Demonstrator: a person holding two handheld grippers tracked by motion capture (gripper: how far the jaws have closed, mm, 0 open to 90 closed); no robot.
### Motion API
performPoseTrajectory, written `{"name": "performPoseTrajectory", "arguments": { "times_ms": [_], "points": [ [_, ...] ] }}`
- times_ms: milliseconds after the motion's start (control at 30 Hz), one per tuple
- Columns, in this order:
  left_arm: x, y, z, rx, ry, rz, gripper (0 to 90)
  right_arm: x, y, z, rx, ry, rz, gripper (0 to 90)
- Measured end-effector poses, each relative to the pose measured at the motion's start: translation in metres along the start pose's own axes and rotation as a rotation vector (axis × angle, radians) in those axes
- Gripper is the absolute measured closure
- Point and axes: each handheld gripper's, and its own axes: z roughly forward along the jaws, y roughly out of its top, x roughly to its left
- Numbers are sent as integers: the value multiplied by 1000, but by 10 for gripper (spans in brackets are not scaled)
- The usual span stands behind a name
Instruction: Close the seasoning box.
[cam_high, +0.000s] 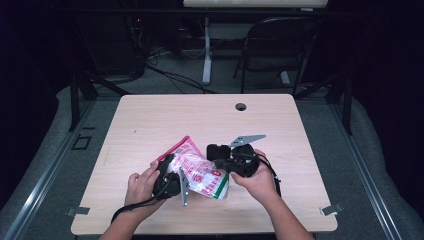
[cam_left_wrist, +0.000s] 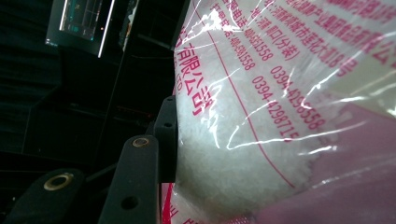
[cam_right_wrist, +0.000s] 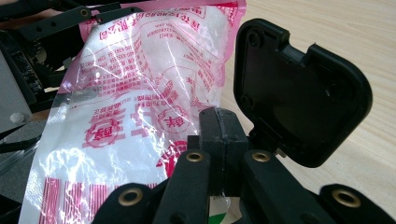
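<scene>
a clear plastic bag (cam_high: 197, 172) printed in pink, with a green stripe at one end, is held above the near middle of the tabletop (cam_high: 150, 120) between the two tools. white granular contents are seen through the film in the left gripper view (cam_left_wrist: 261, 121), under rows of pink characters and digits.

left tool (cam_high: 172, 170) — gripped by the person's left hand (cam_high: 142, 185) at the bag's left side. in the left gripper view one black pad (cam_left_wrist: 166, 135) is seen pressed flat against the bulging side of the bag; the other jaw is hidden behind the bag. the jaws are set partway apart and are taken to be closed on the thick part of the bag.

right tool (cam_high: 220, 167) — gripped by the right hand (cam_high: 260, 177) at the bag's right side. in the right gripper view its two pads (cam_right_wrist: 219, 135) are seen closed tight together, with a thin edge of the bag film pinched between them near the green corner (cam_right_wrist: 217, 212). a black hinged part (cam_right_wrist: 299, 93) stands beside the pads, to their right in that view.

the bag (cam_right_wrist: 140, 112) is seen slanted, pink-bordered end away from the person, crumpled and glossy. a grey three-cornered plate (cam_high: 245, 140) is seen on the right tool, another (cam_high: 184, 187) on the left.

a round hole (cam_high: 241, 106) is noted at the far edge of the tabletop; a dark folding chair (cam_high: 275, 45) stands beyond it.
</scene>
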Motion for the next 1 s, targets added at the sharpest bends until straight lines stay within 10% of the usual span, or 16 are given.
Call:
{"name": "performPoseTrajectory", "arguments": {
  "times_ms": [1000],
  "points": [
    [2,4,-4,0,46,77,622,-1,-2,1,-3,0,4,900]
  ]
}}
